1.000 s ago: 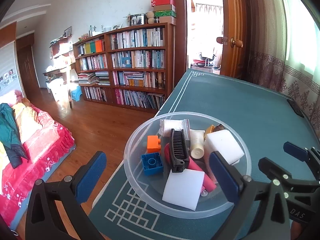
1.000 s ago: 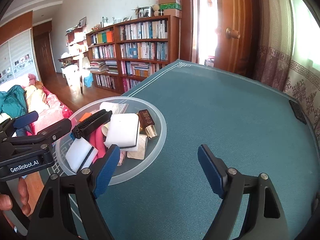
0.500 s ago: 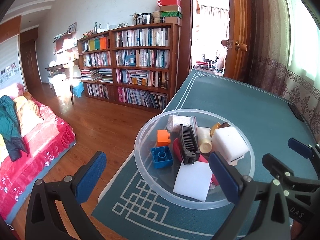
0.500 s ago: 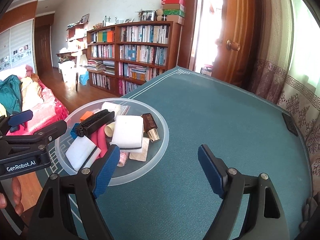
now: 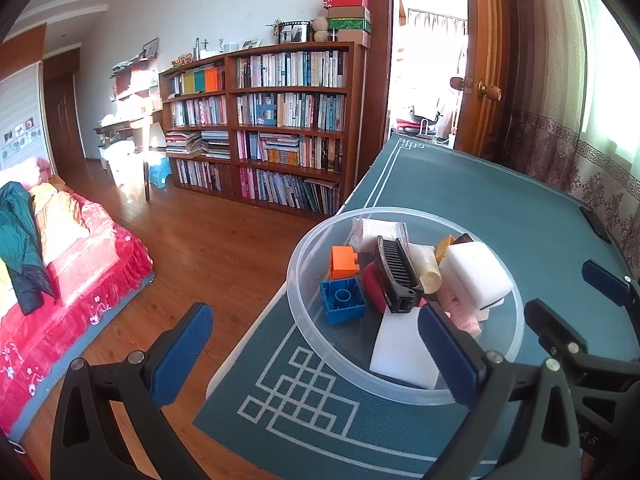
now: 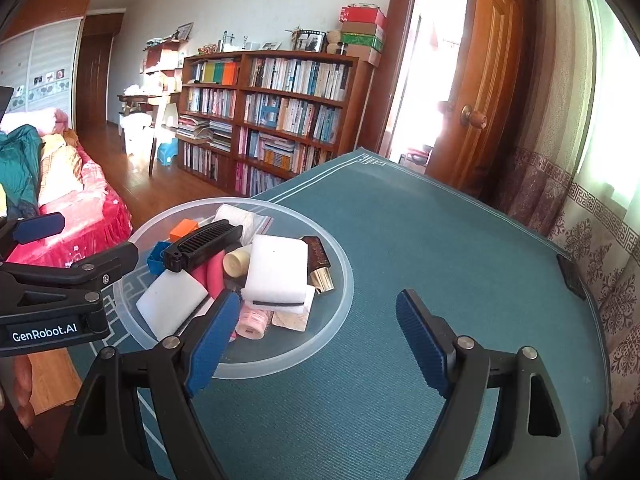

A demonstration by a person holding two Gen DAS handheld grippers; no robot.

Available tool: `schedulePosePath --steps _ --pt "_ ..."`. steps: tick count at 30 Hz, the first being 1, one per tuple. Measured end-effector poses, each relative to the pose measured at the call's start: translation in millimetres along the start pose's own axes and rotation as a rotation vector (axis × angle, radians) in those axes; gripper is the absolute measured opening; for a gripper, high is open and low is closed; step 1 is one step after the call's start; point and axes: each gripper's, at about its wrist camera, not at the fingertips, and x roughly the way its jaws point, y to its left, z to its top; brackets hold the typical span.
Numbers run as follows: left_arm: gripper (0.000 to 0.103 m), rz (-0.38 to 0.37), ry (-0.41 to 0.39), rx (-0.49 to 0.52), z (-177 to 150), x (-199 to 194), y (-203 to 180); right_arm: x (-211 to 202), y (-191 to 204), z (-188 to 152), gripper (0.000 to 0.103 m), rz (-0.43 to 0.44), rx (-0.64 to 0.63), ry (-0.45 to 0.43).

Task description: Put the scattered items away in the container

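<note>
Left wrist view: clear round container (image 5: 304,320) sits near the table's left edge, at about 3 o'clock of frame centre, its rim close to the white border line of the teal table mat (image 5: 480,200). Inside, piled and touching: orange block (image 5: 343,261) above blue block (image 5: 343,301) on the 9 o'clock side; black comb (image 5: 396,276) lying across a pink-red item; cream tube (image 5: 425,268); thick white sponge (image 5: 476,272) at 3 o'clock; flat white sponge (image 5: 404,350) leaning at 6 o'clock. Left gripper (image 5: 312,354) empty, fingers spread wide; left finger over the wood floor (image 5: 208,248) off the table edge, right finger overlapping the container's near rim in view; contact cannot be told. Right wrist view: same container (image 6: 340,280) at 9 o'clock, the thick white sponge (image 6: 276,268) uppermost, a dark gold-capped tube (image 6: 320,264) on its 3 o'clock side, pink roll (image 6: 250,322) toward 6 o'clock. Right gripper (image 6: 316,344) empty, fingers spread wide; its left finger crosses the container's near rim in view, its right finger over bare mat (image 6: 440,248). From 12 to 4 o'clock of the container the mat lies bare out to the far edge and to a small dark object (image 6: 570,274) at the right edge by the patterned curtain (image 6: 600,240). Left gripper body (image 6: 60,300) enters at 9 o'clock beside the container. Beyond the table: bookshelf (image 5: 272,128), red bed (image 5: 60,264), open wooden door (image 6: 480,80).
</note>
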Motion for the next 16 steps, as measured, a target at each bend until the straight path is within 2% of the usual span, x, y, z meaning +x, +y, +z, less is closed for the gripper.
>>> schedulePosePath --steps 6,10,16 --pt "0.103 -0.001 0.005 -0.002 -2.3 1.3 1.1 6.9 -1.4 -0.9 0.084 0.043 0.027 0.022" --pt "0.103 0.001 0.011 -0.005 -4.1 3.3 2.0 5.5 -0.3 -1.9 0.093 0.068 0.034 0.013" --pt "0.103 0.005 0.015 -0.002 -4.6 4.8 2.2 1.0 2.6 -1.5 0.095 0.07 0.022 -0.002"
